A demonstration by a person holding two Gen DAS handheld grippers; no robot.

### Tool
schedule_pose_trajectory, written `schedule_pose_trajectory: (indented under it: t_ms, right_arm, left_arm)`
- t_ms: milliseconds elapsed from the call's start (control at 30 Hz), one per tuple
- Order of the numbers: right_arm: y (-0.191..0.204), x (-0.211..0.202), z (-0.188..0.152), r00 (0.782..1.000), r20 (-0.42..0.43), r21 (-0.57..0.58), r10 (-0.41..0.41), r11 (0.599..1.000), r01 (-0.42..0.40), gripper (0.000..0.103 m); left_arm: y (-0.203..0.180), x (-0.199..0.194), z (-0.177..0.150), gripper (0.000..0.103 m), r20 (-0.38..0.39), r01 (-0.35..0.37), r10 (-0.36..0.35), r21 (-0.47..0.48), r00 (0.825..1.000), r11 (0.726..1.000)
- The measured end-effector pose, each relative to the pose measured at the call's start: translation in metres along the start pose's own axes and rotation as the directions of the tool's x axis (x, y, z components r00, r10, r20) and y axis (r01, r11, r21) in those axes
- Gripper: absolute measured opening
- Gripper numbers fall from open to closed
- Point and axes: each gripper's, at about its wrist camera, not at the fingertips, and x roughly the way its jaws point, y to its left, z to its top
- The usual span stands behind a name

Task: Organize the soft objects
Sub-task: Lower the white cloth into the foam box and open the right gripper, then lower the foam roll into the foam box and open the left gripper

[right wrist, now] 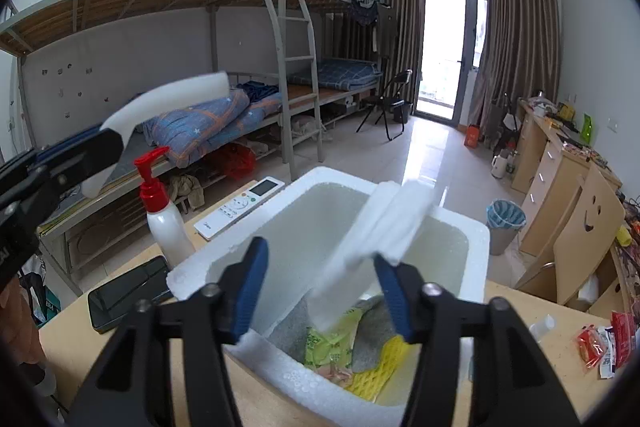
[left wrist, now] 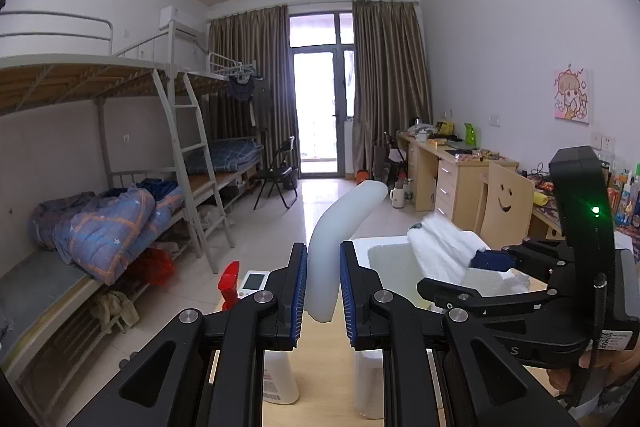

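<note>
My left gripper (left wrist: 323, 285) is shut on a long curved white foam strip (left wrist: 344, 231), held in the air left of the box; it also shows in the right wrist view (right wrist: 160, 107). My right gripper (right wrist: 320, 291) is open above the white foam box (right wrist: 476, 251). A white fibrous foam sheet (right wrist: 376, 243), blurred, leans tilted into the box and touches the right finger (right wrist: 394, 295). In the left wrist view the sheet (left wrist: 444, 247) lies over the box (left wrist: 362, 245) beside the right gripper (left wrist: 492, 261). Green and yellow soft items (right wrist: 360, 359) lie at the box bottom.
On the wooden desk (right wrist: 76, 343) stand a white pump bottle with red top (right wrist: 164, 211), a remote control (right wrist: 240, 207) and a black phone (right wrist: 128, 291). Snack packets (right wrist: 604, 343) lie at the right. Bunk beds (left wrist: 104, 223) are at the left, desks (left wrist: 460, 171) at the right.
</note>
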Motion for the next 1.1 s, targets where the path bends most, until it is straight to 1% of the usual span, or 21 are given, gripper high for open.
schedule_pose_trajectory:
  t_ms: [33, 67, 100, 167, 200, 300, 367, 567, 767, 900, 1100]
  right_arm:
    - [0.000, -0.002, -0.001, 1.000, 0.006, 0.002, 0.000, 1.000, 0.000, 0.064]
    - [0.000, -0.002, 0.000, 1.000, 0.007, -0.005, -0.003, 1.000, 0.003, 0.071]
    - [0.001, -0.004, -0.001, 1.000, 0.006, -0.011, -0.012, 1.000, 0.012, 0.083]
    - [0.002, -0.003, 0.000, 1.000, 0.004, -0.007, -0.026, 1.000, 0.026, 0.095]
    - [0.002, -0.005, 0.000, 1.000, 0.009, -0.003, -0.021, 1.000, 0.021, 0.098]
    - [0.001, -0.011, 0.001, 1.000, 0.028, 0.001, -0.008, 1.000, 0.008, 0.099]
    - [0.001, -0.014, 0.003, 0.999, 0.035, 0.001, -0.023, 1.000, 0.023, 0.099]
    - [-0.004, -0.027, 0.001, 0.998, 0.051, 0.011, -0.028, 1.000, 0.027, 0.099]
    - [-0.009, -0.040, -0.001, 0.996, 0.066, 0.020, -0.051, 0.999, 0.050, 0.099]
    - [-0.009, -0.056, -0.004, 0.994, 0.088, 0.012, -0.071, 0.997, 0.070, 0.099]
    - [-0.010, -0.073, -0.008, 0.989, 0.111, 0.019, -0.096, 0.995, 0.094, 0.099]
  left_arm:
    - [0.001, 0.001, 0.000, 0.018, -0.002, 0.000, 0.000, -0.004, 1.000, 1.000]
    - [0.001, 0.001, 0.000, 0.018, -0.002, 0.000, 0.000, -0.005, 1.000, 1.000]
    - [0.002, 0.001, 0.000, 0.018, -0.001, 0.000, 0.000, -0.004, 1.000, 1.000]
    - [0.002, 0.001, 0.000, 0.018, 0.000, -0.009, 0.009, -0.007, 1.000, 1.000]
    - [0.003, 0.002, 0.000, 0.018, -0.003, -0.011, 0.011, -0.010, 1.000, 1.000]
    - [0.003, 0.003, 0.000, 0.018, -0.005, -0.012, 0.012, -0.010, 1.000, 1.000]
    - [0.004, 0.003, 0.001, 0.018, -0.005, -0.008, 0.008, -0.010, 1.000, 1.000]
    - [0.000, 0.001, 0.002, 0.018, -0.001, -0.004, 0.004, -0.006, 1.000, 1.000]
    - [-0.009, -0.002, 0.005, 0.018, -0.001, 0.026, -0.026, -0.002, 1.000, 1.000]
    - [-0.017, -0.006, 0.007, 0.018, 0.007, 0.041, -0.041, 0.008, 0.999, 0.999]
    - [-0.026, -0.001, 0.006, 0.018, 0.004, 0.047, -0.047, 0.012, 0.999, 0.999]
